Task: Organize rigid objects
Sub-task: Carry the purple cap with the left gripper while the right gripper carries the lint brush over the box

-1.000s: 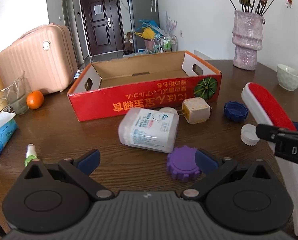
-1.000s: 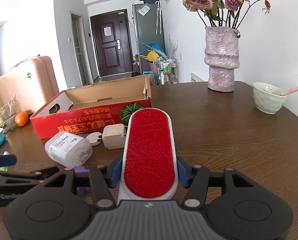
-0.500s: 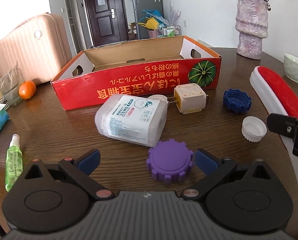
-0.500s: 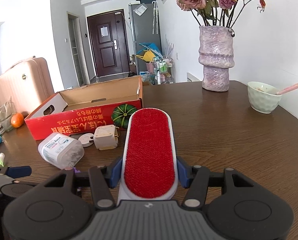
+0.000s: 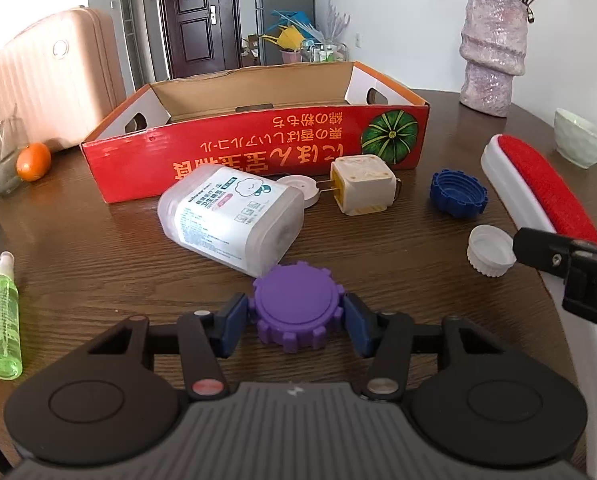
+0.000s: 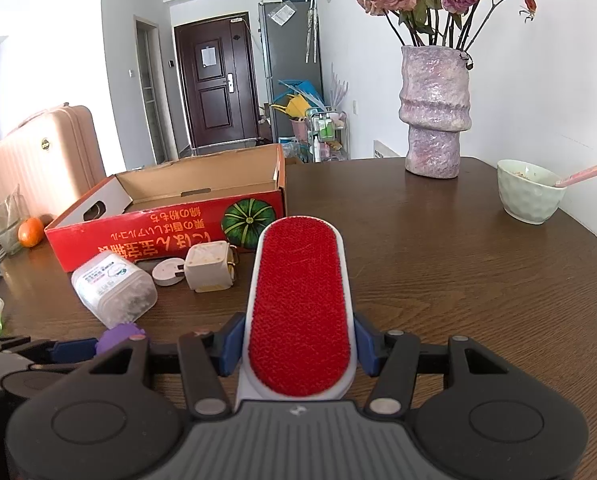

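left hand-held gripper (image 5: 296, 316) newly closed around purple cap (image 5: 298, 304)

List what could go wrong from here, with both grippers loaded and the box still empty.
The left gripper has just closed on the purple cap, which touches the cotton swab box; lifting could nudge it. The right gripper holds the lint brush by its near end, so it might tilt. Crossing paths to the red box risks collision.

Left tool (image 5: 297, 316) just closed; right tool (image 6: 298, 346) clamped.
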Demonstrator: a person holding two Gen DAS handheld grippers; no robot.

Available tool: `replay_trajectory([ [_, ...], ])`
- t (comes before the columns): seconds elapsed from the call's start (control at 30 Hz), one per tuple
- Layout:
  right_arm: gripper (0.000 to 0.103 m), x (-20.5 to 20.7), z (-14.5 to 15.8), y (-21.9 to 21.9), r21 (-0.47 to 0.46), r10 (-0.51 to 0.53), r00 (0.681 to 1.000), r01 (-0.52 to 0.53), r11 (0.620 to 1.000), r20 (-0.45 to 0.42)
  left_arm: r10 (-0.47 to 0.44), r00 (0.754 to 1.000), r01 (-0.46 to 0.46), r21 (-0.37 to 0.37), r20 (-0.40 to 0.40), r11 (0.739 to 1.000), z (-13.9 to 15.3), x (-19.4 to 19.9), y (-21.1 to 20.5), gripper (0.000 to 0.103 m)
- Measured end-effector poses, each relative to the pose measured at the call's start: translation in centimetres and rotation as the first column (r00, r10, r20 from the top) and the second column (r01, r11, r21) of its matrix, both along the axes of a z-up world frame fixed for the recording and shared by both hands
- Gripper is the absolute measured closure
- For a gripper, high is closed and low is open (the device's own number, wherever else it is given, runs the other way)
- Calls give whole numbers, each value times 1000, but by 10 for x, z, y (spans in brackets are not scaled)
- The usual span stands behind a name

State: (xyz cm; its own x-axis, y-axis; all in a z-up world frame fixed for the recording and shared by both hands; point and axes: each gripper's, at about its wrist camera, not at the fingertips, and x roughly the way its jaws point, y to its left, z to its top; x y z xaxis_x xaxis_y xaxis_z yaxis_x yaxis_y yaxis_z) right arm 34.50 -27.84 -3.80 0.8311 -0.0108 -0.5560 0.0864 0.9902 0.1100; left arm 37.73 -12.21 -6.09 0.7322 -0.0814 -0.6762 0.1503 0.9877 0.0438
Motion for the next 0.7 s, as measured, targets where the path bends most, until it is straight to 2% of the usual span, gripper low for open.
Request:
replay_trajectory([
  [0.43,48,-2,0,4,-15,14,1000,-14,1000,7,-7,999,8,-36,48,999,14,-18,14,50],
  [0.7,48,-5,0,8,-22,36,999,-36,999,14,10,995,-7,-30,101,1000,23,-35,26,50],
])
